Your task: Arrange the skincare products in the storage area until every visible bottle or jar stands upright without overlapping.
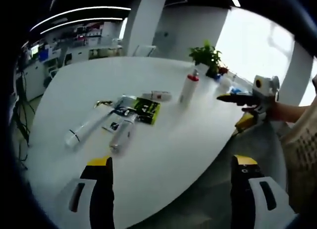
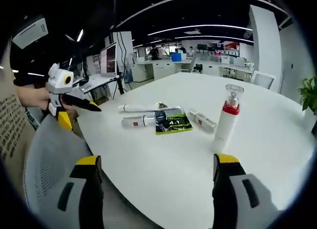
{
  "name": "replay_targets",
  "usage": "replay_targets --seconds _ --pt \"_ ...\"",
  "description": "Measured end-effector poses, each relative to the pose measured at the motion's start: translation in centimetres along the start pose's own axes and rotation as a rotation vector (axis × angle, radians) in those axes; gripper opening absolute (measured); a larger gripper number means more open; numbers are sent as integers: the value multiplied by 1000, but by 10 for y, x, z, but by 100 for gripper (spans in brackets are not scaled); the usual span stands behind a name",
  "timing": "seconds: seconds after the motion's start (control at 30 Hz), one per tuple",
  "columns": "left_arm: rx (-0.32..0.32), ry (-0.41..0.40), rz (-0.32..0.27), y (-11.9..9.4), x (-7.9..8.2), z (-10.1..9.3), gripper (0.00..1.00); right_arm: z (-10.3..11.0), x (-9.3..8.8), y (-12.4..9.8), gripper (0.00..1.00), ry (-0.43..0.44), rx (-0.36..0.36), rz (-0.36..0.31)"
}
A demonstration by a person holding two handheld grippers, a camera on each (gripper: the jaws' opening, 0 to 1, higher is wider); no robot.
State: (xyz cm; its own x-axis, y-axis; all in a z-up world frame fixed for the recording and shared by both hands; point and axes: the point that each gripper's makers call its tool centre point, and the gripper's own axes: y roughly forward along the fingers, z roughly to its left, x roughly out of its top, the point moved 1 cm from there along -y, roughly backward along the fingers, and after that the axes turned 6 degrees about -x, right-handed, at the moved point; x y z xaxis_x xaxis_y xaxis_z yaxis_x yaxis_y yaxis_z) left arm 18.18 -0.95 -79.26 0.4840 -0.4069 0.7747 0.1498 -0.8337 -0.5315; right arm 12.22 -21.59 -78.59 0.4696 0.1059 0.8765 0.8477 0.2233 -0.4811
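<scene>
One pump bottle (image 1: 188,89) stands upright on the white table (image 1: 163,154) in the left gripper view: a white body with a red collar and a clear cap. It serves here as the landmark. Just beside the bottle, toward the table's middle, a small white tube with a red label (image 1: 157,95) lies flat. Beyond that tube lies a dark sachet printed in yellow-green (image 1: 147,111), flat on the table. Two long white tubes (image 1: 99,124) lie on their sides further from the bottle, touching or overlapping the sachet's edge. A potted green plant (image 1: 207,56) stands behind the bottle near the table's far edge. The left hand-held gripper (image 1: 171,162) hangs over the near table edge, jaws wide apart, holding nothing. The right hand-held gripper (image 1: 233,98) enters from the right, near the bottle; whether its jaws are apart cannot be told from here.

In the right gripper view the same bottle (image 2: 227,118) stands upright near the table (image 2: 163,174) edge. Just beside it lies the small tube (image 2: 202,121), then the sachet (image 2: 172,123). Two long tubes (image 2: 141,115) lie flat beyond the sachet. The right hand-held gripper (image 2: 156,159) is spread open and empty. The left hand-held gripper (image 2: 94,109) shows at the left, well apart from the bottle.
</scene>
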Motion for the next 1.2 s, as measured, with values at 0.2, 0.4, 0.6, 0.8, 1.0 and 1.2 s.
replay_targets --seconds 0.2,0.4,0.6,0.8,1.0,1.2 --pt "23 -1 1 -8 3 4 97 0 -2 -1 93 -3 3 1" --pt "50 11 14 -17 10 12 97 -2 -1 -1 92 16 -4 -5" --pt "73 -15 -6 -20 20 21 96 3 -3 0 91 13 10 5" --pt "66 -7 48 -14 22 30 95 4 -4 0 91 1 15 16" --pt "67 20 94 -3 29 38 95 2 -5 -1 91 16 3 16" --pt "62 24 150 4 38 49 97 0 -5 0 90 21 -10 16"
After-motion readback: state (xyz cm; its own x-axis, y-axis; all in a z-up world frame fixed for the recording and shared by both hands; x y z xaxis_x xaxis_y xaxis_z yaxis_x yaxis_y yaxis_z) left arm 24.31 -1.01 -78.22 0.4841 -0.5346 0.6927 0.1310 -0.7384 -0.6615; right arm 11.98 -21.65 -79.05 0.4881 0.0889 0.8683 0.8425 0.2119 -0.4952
